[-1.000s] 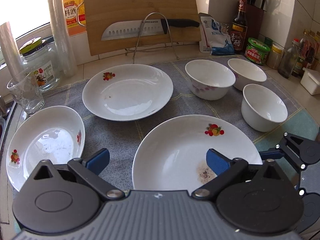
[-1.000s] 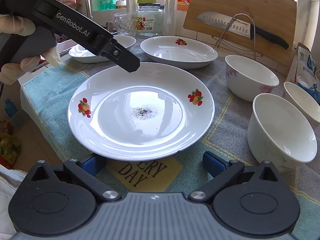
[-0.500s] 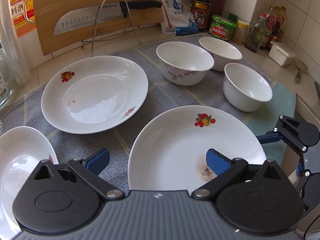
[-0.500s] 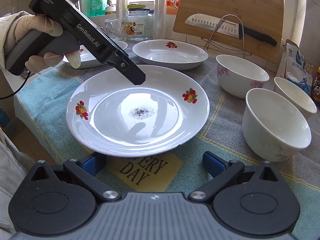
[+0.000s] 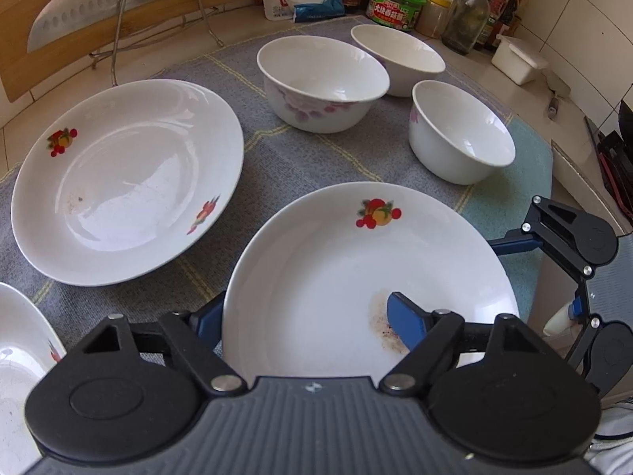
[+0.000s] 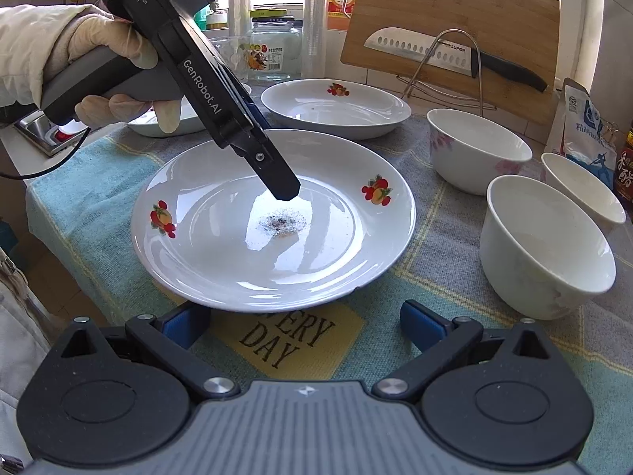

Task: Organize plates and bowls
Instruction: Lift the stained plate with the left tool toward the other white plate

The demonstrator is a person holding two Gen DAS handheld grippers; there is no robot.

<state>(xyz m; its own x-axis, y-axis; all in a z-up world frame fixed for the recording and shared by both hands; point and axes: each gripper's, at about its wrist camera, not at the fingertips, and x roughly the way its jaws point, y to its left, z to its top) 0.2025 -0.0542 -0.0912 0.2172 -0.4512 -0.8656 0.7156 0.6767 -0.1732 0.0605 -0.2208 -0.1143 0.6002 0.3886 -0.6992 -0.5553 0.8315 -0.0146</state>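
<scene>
The near plate (image 6: 273, 221) is set on the cloth (image 6: 435, 245) at the counter's front, with fruit prints on its rim and a dark speckled stain at its centre. The left gripper (image 5: 304, 318) is held over this plate's left edge with its jaws wide: one blue finger (image 5: 403, 326) is seen over the inside of the plate near the stain, the other is seen below and outside the rim. Whether either pad touches the plate cannot be told. In the right wrist view the left gripper (image 6: 283, 188) is seen slanting down from a gloved hand (image 6: 107, 75), its tip poised over the plate's middle.

The right gripper (image 6: 304, 326) is held low at the plate's near edge, jaws wide and holding nothing, above the yellow patch lettered "DAY" (image 6: 285, 340).

A second plate (image 5: 126, 182) is placed behind the near one, apart from it, and part of a third plate (image 5: 23, 356) is seen at the left. Three bowls (image 5: 322, 83) are grouped upright on the cloth's right side, close to one another. A cutting board (image 6: 451, 27) is propped against the back wall, with a knife (image 6: 435, 55) across it behind a wire rack (image 6: 447, 67).
</scene>
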